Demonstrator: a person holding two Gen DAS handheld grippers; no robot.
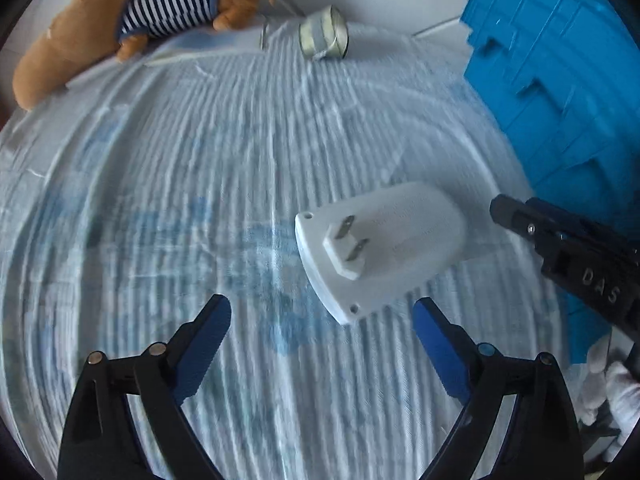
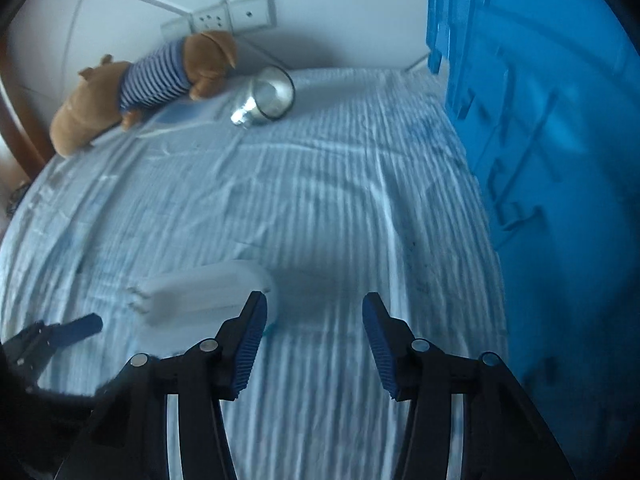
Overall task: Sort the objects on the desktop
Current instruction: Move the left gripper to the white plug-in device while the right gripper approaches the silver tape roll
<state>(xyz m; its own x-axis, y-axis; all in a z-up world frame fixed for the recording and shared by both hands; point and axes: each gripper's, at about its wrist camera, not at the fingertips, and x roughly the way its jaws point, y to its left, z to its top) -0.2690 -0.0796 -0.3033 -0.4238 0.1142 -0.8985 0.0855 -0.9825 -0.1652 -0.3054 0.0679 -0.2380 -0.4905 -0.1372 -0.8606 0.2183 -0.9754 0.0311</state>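
Observation:
A white plug adapter [image 1: 380, 240] lies on the pale blue cloth with its two prongs facing up; in the right wrist view the adapter [image 2: 208, 288] is blurred. My left gripper [image 1: 322, 306] stands open just short of it, nothing between its fingers. My right gripper [image 2: 314, 299] hovers over bare cloth to the right of the adapter, its jaws apart by a narrower gap and holding nothing. From the left wrist view, the right gripper [image 1: 560, 240] comes in at the right edge. One left fingertip [image 2: 80, 328] shows at the lower left.
A brown plush dog [image 1: 132, 28] in a striped shirt lies at the far left by the wall. A glass cup [image 1: 324, 32] lies on its side beside it. A blue plastic crate [image 2: 552, 160] stands along the right. A wall socket [image 2: 224, 16] sits behind the dog.

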